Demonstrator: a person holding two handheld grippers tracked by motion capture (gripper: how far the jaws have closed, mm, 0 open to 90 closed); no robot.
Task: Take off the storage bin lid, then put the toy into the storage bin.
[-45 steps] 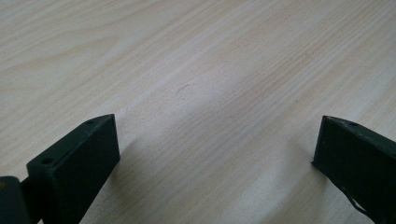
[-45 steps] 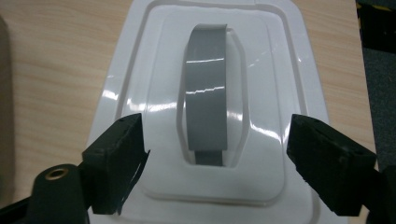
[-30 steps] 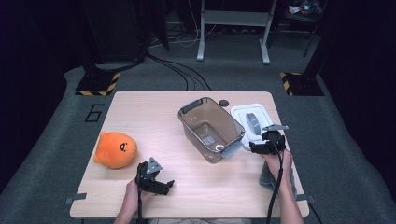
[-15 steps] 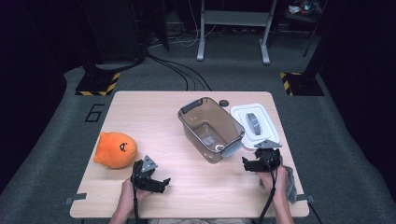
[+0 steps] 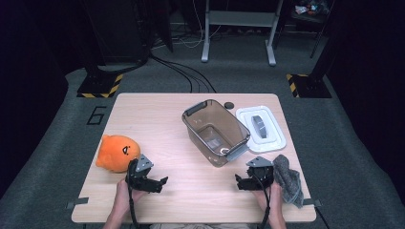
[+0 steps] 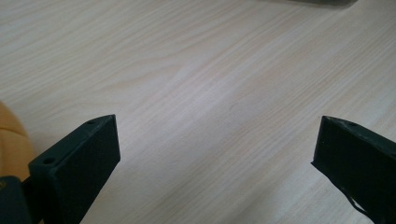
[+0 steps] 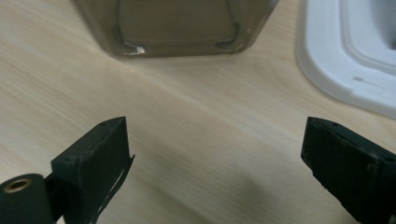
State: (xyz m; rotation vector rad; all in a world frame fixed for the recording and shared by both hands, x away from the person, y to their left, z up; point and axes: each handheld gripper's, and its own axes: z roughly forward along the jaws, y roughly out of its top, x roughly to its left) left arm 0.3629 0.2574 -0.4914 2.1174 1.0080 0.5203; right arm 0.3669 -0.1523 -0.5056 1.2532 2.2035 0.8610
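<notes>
Your left gripper [image 5: 161, 182] rests low over the bare front of the light wooden table [image 5: 157, 114], jaws spread wide and holding nothing; your right gripper [image 5: 239, 181] sits likewise near the front edge, jaws wide and empty. Largest of the things is the smoky transparent plastic bin with grey handles [image 5: 216, 131], standing open at mid-table; in the right gripper view its top is cut off, leaving its base [image 7: 175, 28] visible. Just right of it lies the white rectangular lid [image 5: 261, 128], cropped at the corner in the right gripper view [image 7: 336, 60]. The orange round plush toy [image 5: 117, 151] lies beside your left hand; in the left gripper view it is a mere sliver at the edge [image 6: 11, 140]. The crumpled grey cloth [image 5: 287, 177] is next to your right hand. A small dark disc [image 5: 229, 105], too small to identify, lies behind the bin.
</notes>
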